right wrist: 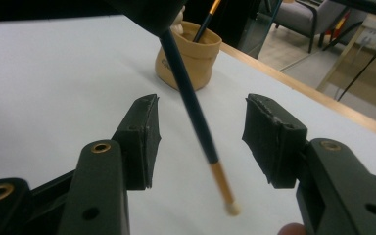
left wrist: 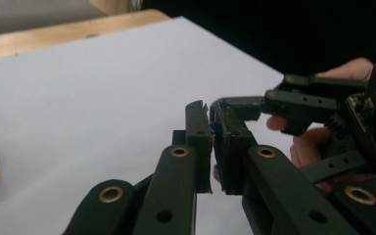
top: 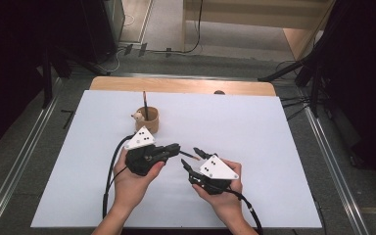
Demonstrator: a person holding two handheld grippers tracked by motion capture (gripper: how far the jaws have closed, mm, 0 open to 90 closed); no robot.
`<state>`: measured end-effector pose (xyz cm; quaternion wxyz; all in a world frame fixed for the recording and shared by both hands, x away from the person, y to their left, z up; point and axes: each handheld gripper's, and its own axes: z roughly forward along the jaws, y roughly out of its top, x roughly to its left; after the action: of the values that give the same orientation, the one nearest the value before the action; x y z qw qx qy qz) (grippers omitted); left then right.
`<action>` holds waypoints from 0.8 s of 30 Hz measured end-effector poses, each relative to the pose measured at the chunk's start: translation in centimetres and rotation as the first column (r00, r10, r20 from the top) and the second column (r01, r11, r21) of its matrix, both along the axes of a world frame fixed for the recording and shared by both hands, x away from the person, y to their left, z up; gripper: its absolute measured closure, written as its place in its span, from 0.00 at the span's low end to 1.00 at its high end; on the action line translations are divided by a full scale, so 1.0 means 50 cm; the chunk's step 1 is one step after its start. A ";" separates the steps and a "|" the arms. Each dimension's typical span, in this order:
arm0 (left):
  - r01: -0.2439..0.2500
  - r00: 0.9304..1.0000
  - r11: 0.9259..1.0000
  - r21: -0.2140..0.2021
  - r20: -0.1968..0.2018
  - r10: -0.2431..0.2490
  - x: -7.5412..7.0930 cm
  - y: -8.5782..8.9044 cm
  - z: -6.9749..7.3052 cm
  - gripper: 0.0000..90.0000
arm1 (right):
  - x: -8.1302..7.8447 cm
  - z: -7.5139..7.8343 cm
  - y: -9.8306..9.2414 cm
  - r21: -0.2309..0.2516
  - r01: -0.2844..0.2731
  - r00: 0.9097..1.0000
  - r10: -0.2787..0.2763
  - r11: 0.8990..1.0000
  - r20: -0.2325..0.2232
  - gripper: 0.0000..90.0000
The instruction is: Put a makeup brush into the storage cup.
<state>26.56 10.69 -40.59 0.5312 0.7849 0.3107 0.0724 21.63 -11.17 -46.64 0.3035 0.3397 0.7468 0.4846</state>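
Note:
My left gripper (top: pixel 176 148) is shut on a dark blue pencil (top: pixel 189 155) that sticks out to the right toward my right gripper (top: pixel 191 157). In the left gripper view the pads (left wrist: pixel 198 127) press together with a sliver of blue pencil (left wrist: pixel 215 128) between them. Seen from the right gripper view, the pencil (right wrist: pixel 191 103) hangs slantwise between the spread jaws of the right gripper (right wrist: pixel 203 105), orange band and pale tip lowest. Neither pad (right wrist: pixel 144 127) touches it. Behind stands a tan cup (top: pixel 148 121) with another pencil (top: pixel 145 104) upright in it.
A white board (top: pixel 274 147) covers the table, with a wooden strip (top: pixel 176 85) showing along its far edge. The cup (right wrist: pixel 188 54) has a small pale figure (top: pixel 137 116) on its left side. Black stands and cables ring the table.

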 end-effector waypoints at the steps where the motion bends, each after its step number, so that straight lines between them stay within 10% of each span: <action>1: -0.013 1.000 1.000 -0.025 0.025 0.014 -0.001 0.005 -0.001 0.95 | 0.000 0.001 -0.001 0.012 -0.001 1.000 0.001 1.000 -0.005 0.52; 9: -0.018 0.992 0.982 -0.190 0.123 0.042 -0.001 0.029 -0.012 0.95 | -0.002 0.004 -0.025 0.259 0.036 0.994 -0.008 0.965 -0.108 0.39; 20: 0.029 0.975 0.950 -0.309 0.219 0.042 0.000 0.026 -0.049 0.95 | 0.006 -0.002 -0.052 0.537 0.126 0.964 0.025 0.834 -0.265 0.15; 24: 0.038 0.969 0.949 -0.312 0.243 0.041 -0.002 0.019 -0.056 0.95 | 0.013 -0.007 -0.063 0.607 0.147 0.951 0.057 0.781 -0.303 0.15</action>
<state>26.44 11.65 -43.39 0.6836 0.6751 0.2504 0.1194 22.27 -14.32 -47.00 0.0670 0.5092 0.5740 0.6378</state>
